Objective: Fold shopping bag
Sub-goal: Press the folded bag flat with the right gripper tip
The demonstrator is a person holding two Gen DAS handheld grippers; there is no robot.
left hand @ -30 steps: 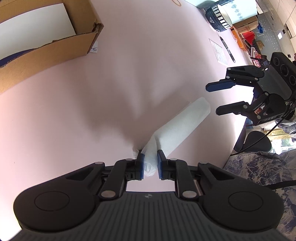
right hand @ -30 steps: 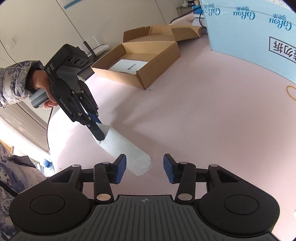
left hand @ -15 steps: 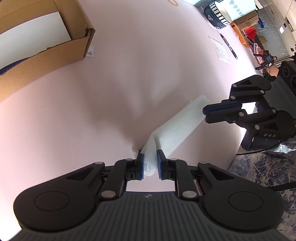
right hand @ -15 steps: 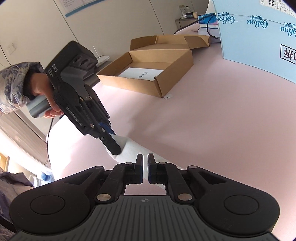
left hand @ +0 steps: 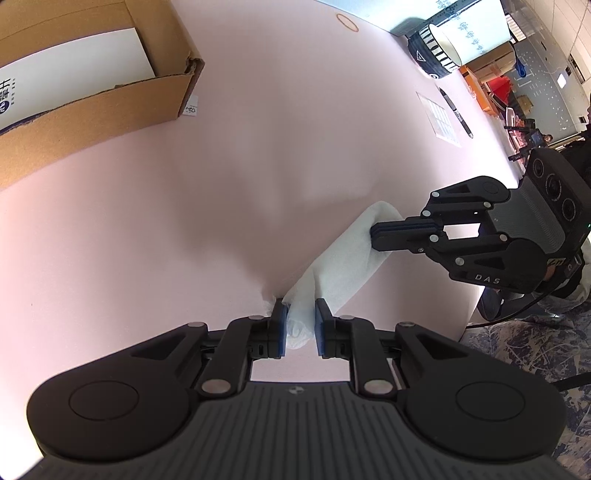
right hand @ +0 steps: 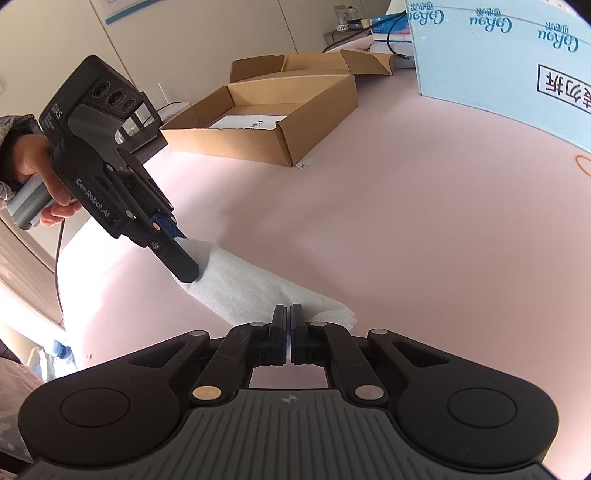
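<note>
The white shopping bag (left hand: 343, 258) (right hand: 240, 288) lies rolled into a long narrow strip on the pink table (left hand: 221, 184). My left gripper (left hand: 299, 314) (right hand: 184, 269) has one bunched end of it between its pads, and the jaws are opening slightly. At the bag's other end my right gripper (right hand: 289, 314) (left hand: 375, 234) is shut, its tips pinching the thin edge of the strip. A person's hand (right hand: 33, 162) holds the left gripper's handle.
An open cardboard box (left hand: 92, 110) (right hand: 280, 110) with a white sheet inside stands beyond the bag. A blue carton (right hand: 517, 55) lines the far right. A patterned cup (left hand: 443, 40), a pen (left hand: 456, 110) and a rubber band (left hand: 347, 22) lie farther off. The table's edge runs near the bag.
My right gripper came down to the bag's free end and shut on it. The left gripper stayed at its end with the bag between its pads.
</note>
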